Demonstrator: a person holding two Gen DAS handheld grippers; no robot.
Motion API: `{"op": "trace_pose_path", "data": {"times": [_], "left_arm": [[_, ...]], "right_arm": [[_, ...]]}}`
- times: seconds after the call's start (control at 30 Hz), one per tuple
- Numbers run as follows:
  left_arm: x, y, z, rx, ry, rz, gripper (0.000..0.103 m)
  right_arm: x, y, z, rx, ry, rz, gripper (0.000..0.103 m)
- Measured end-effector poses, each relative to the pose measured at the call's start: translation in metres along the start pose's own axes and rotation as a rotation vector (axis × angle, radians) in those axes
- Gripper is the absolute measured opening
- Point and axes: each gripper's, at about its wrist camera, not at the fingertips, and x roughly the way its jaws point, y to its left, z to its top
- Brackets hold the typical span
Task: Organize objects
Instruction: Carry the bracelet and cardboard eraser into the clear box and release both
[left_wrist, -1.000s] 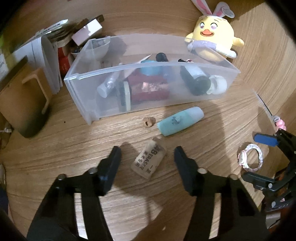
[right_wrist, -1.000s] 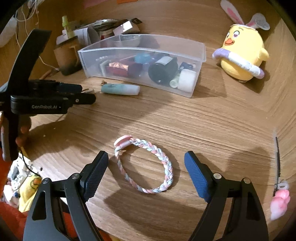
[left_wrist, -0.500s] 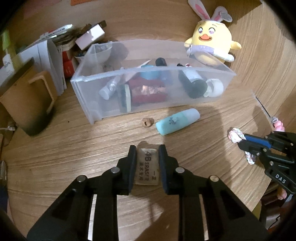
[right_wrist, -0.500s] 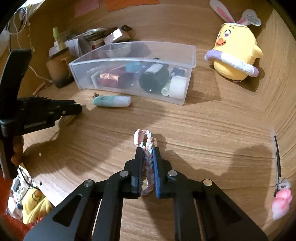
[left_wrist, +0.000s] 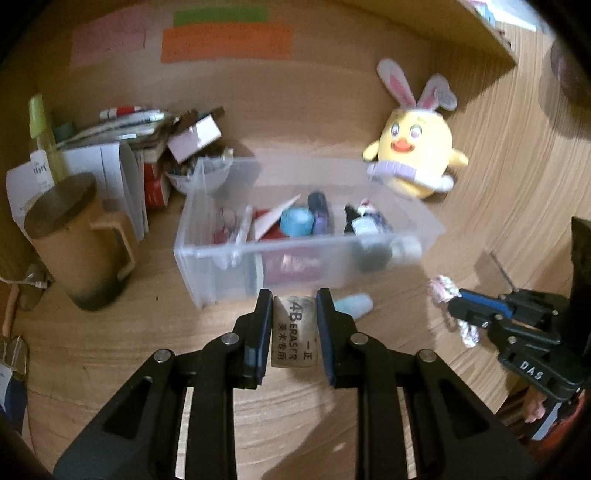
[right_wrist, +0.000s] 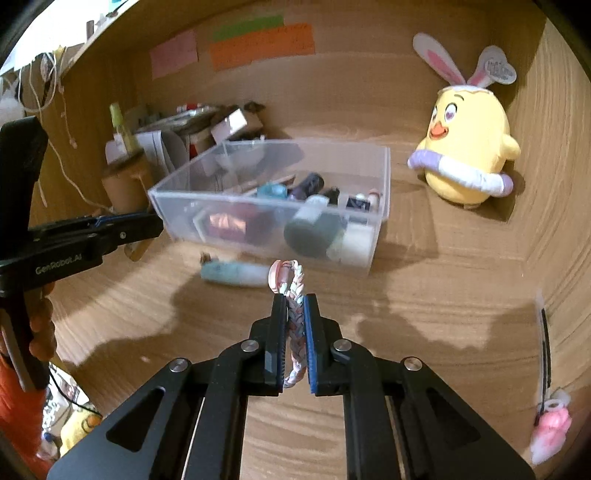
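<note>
My left gripper (left_wrist: 294, 295) is shut on a tan eraser (left_wrist: 294, 332) printed with "4B", held off the wooden desk just in front of the clear plastic bin (left_wrist: 221, 254). My right gripper (right_wrist: 294, 297) is shut on a braided pastel hair tie (right_wrist: 293, 317), squeezed flat and lifted above the desk. The same right gripper (left_wrist: 448, 301) with the hair tie (left_wrist: 441, 290) shows at the right of the left wrist view. The bin (right_wrist: 380, 192) holds several small bottles and packets. A teal tube (right_wrist: 236, 275) lies on the desk in front of it.
A yellow plush chick (left_wrist: 415, 155) with rabbit ears stands behind the bin at the right. A brown lidded mug (left_wrist: 77, 240) and a pile of papers and boxes (left_wrist: 147, 140) crowd the left. A pink hair clip (right_wrist: 548, 424) lies at the right desk edge.
Both grippers closed, the left on the eraser and the right on the hair tie, then rose off the desk with them. The view has tilted up toward the back wall.
</note>
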Motion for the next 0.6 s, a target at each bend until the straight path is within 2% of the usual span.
{"op": "trace_pose_path", "data": {"times": [0.3,0.6], "left_arm": [[-0.013,0.0,0.022,-0.04,-0.091,0.003,0.023],[-0.006,0.006,0.041,-0.049,-0.124,0.079,0.023]], "right_arm": [[-0.007,0.0,0.031,0.025,-0.088,0.021,0.008],[-0.01,0.004,0.063,-0.005,-0.168,-0.016,0.008]]}}
